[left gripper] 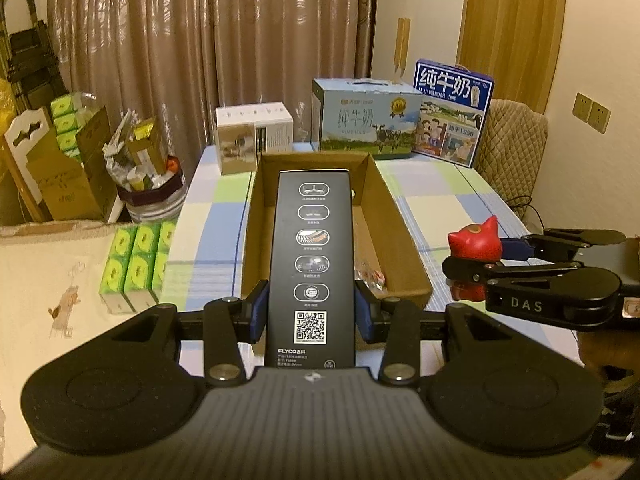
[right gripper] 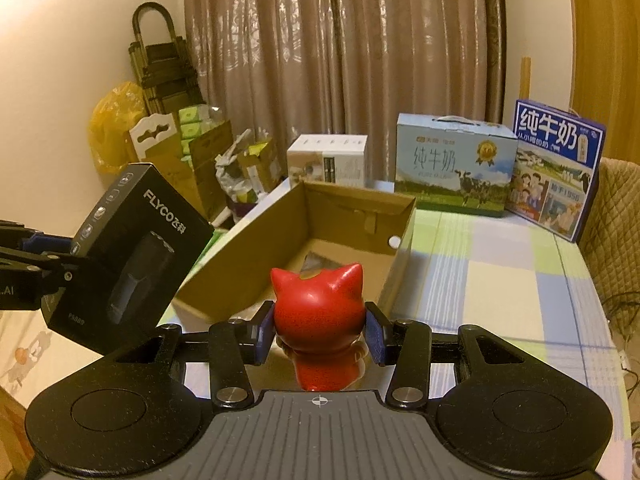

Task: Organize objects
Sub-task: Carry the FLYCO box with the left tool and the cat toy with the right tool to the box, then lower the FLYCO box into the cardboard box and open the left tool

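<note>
Black FLYCO box (left gripper: 310, 264) sits pinched between the blue pads of the left tool (left gripper: 310, 312), held lengthwise and pointing out over the open cardboard box (left gripper: 404, 248) on the worktop (left gripper: 452, 204). Red cat figurine (right gripper: 318, 328) is pinched at its sides by the right tool (right gripper: 320, 336), ears up, facing away, just short of the carton's near wall. Both items are off the worktop, neither inside the carton yet.

Progress, as a judgement: early to middle. Carton is nearly bare; a small wrapped item (left gripper: 370, 274) lies on its floor near the front, and a dark thing deeper in, too unclear to name. Left to do: lower both held items in and let go.

In the right wrist view the black box hangs left of the figurine, tilted, beside the carton's left wall. Behind the carton: a white box (left gripper: 254, 136) and two milk cartons (left gripper: 366, 118), well apart from both tools. Green tissue packs (left gripper: 136, 264) lie off the worktop's left edge.
</note>
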### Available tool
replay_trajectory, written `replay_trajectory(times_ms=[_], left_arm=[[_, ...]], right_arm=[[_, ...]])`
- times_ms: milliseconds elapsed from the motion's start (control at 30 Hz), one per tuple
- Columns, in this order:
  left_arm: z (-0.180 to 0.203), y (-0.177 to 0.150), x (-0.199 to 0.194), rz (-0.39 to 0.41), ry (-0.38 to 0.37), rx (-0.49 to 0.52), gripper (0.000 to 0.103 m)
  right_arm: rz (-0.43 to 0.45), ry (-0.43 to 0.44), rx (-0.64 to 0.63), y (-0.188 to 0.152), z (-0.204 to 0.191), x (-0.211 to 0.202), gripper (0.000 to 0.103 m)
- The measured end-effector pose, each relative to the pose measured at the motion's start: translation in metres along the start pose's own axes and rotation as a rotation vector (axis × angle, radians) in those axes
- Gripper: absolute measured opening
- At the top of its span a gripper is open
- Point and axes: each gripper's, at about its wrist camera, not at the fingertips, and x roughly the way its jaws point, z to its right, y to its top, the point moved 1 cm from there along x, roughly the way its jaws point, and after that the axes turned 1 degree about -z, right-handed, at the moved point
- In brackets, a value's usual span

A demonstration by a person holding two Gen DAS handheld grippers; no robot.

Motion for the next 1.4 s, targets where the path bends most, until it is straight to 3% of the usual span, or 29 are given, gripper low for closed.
replay_trajectory(times_ms=[367, 867, 900, 933, 967, 1400], left_arm=[[-0.016, 0.054, 0.050, -0.025, 0.000, 0.009, 0.038], [-0.025, 0.077, 0.142, -0.095, 0.011, 0.025, 0.039], [-0.026, 0.078, 0.148, -0.091, 0.009, 0.023, 0.041], [-0.028, 0.079, 0.154, -0.091, 0.014, 0.016, 0.055], [-0.029, 0.079, 0.158, -0.094, 0.026, 0.005, 0.059], [-0.030, 0.058, 0.152, -0.116, 0.034, 0.010, 0.060]], right_arm=[[-0.035, 0.013, -0.002, 0.023, 0.006, 0.032, 0.043], [-0.084, 0.019, 0.037, 0.026, 0.032, 0.083, 0.043], [-0.085, 0.020, 0.039, 0.025, 0.033, 0.084, 0.043], [-0.086, 0.021, 0.040, 0.025, 0.034, 0.085, 0.043], [-0.087, 0.021, 0.041, 0.024, 0.035, 0.086, 0.043], [-0.085, 0.028, 0.044, 0.023, 0.026, 0.075, 0.043]])
